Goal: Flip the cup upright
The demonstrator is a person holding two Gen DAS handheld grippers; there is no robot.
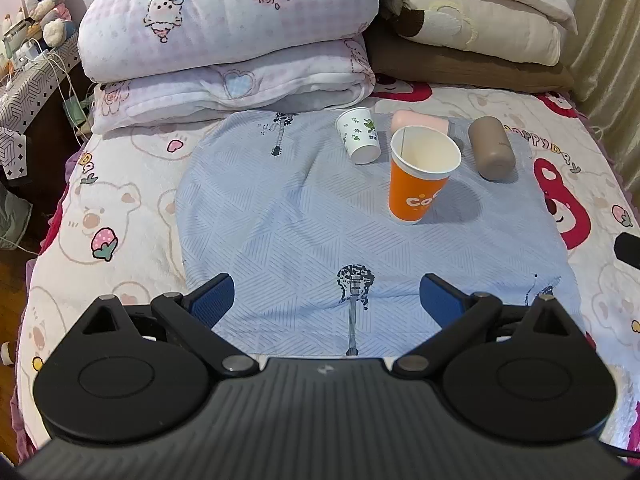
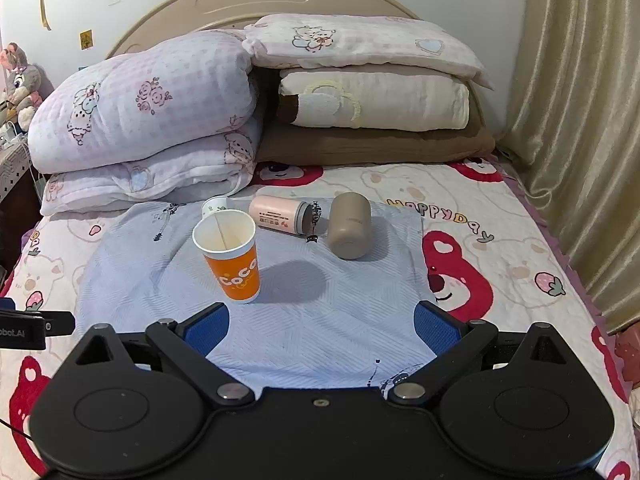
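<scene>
Bedding fills your view: at ten o'clock a plush rabbit (image 1: 46, 4) sits on a cluttered side table, and folded pink quilts (image 1: 228, 28) are stacked at eleven, with cream and brown pillows (image 2: 372, 108) at one. Ahead of you a pale blue cloth (image 1: 280, 220) printed with guitars lies over the bear-print bedsheet (image 1: 100, 208).

On the cloth, from the left wrist view, a small white paper cup (image 1: 359, 139) with green leaf prints lies on its side at twelve o'clock, its open mouth turned away from you. Just right of it the orange cup (image 1: 420, 178) stands upright, mouth up, nothing visible inside but its seam; its white lettering reads "CoCo" in the right wrist view (image 2: 231, 254). Behind it a pink bottle (image 2: 276, 219) lies on its side with small print you cannot read, and at one o'clock a taupe tumbler (image 1: 491, 148) lies tipped over as well, well apart from the orange cup. Nothing stands between your grippers and the orange cup. On the sheet to the right you can read "HAPPYDAY" (image 2: 438, 218).

Your left gripper (image 1: 326, 300) is spread wide, blue pads (image 1: 214, 300) apart and holding nothing, low over the near cloth. Your right gripper (image 2: 322, 326) is likewise wide apart and bare, with the orange cup at eleven o'clock just beyond its left pad. At the left edge of the right wrist view a black part reads "obot_AI" (image 2: 18, 333).
</scene>
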